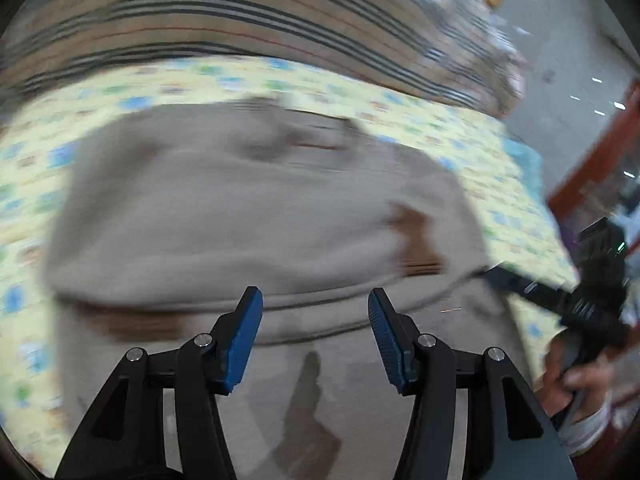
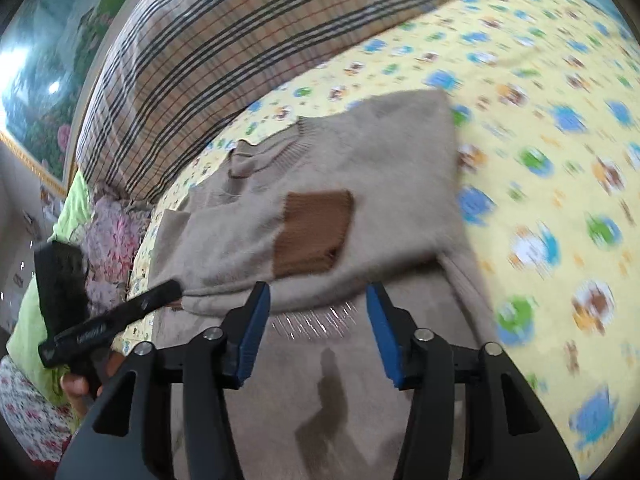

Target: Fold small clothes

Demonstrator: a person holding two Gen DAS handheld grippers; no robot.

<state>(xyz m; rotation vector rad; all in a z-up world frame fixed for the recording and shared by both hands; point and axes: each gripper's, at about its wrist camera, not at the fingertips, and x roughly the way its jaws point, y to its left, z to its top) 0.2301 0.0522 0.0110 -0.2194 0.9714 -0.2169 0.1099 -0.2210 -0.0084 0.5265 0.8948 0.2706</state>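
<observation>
Your sweater [image 2: 320, 208] lies partly folded on the sheet [image 2: 540, 120]; both grippers [image 1: 316, 332] [image 2: 318, 328] released, empty; final fold remains.

A yellow bedsheet [image 2: 540, 92] printed with blue, green and brown cartoon figures covers the bed; a plaid blanket [image 2: 208, 40] in tan with dark and red stripes lies bunched along its far edge, toward 12 o'clock; at 9 o'clock sit a pink floral cloth [image 2: 114, 232] and a lime-green cloth [image 2: 76, 204]; a framed floral picture [image 2: 36, 92] hangs at 10 o'clock; a red wooden frame [image 1: 592, 160] stands at 3 o'clock in the left wrist view.
</observation>
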